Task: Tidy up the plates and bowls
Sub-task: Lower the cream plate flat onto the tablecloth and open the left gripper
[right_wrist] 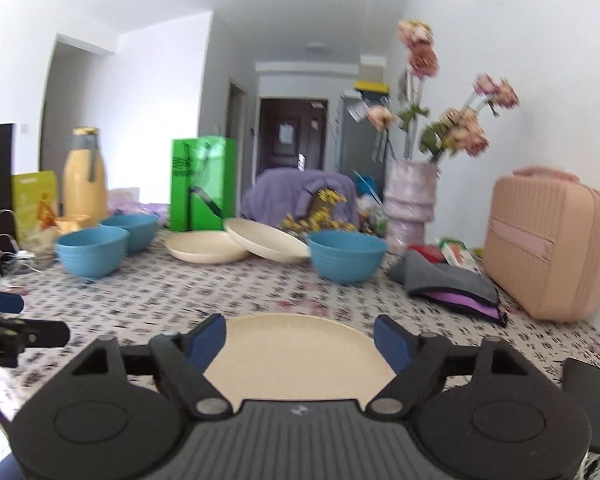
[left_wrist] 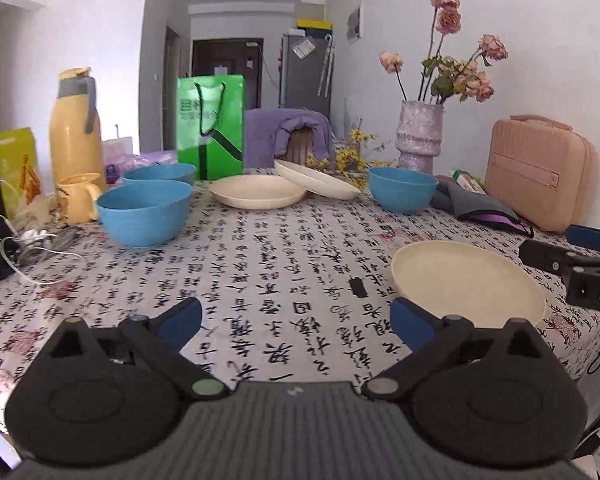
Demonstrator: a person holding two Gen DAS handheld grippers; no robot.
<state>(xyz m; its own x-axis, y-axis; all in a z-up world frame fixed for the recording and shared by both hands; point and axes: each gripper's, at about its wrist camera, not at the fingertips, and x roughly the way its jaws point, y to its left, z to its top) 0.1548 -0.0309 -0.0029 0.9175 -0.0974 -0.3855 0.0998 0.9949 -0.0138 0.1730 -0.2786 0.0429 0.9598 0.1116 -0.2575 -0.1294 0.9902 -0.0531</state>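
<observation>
Left wrist view, from left to right: a yellow jug (left_wrist: 74, 120) stands at the table's far left, then two blue bowls (left_wrist: 146, 212) sit close together, likely already gathered as a group. Behind them a green bag (left_wrist: 211, 126) carries white writing too small to read. Two cream plates (left_wrist: 256, 192) follow, one tilted with its edge resting on the other, then a lone blue bowl (left_wrist: 402, 194) that probably belongs with the pair. Nearest, a cream plate (left_wrist: 466, 284) lies flat on the tablecloth (left_wrist: 260, 264) printed with black calligraphy. The left gripper (left_wrist: 296, 320) is spread wide over bare cloth, holding nothing. The right gripper (right_wrist: 300, 340), lettered "DA" on its side, is also spread, its pads flanking the near plate without pinching it.
</observation>
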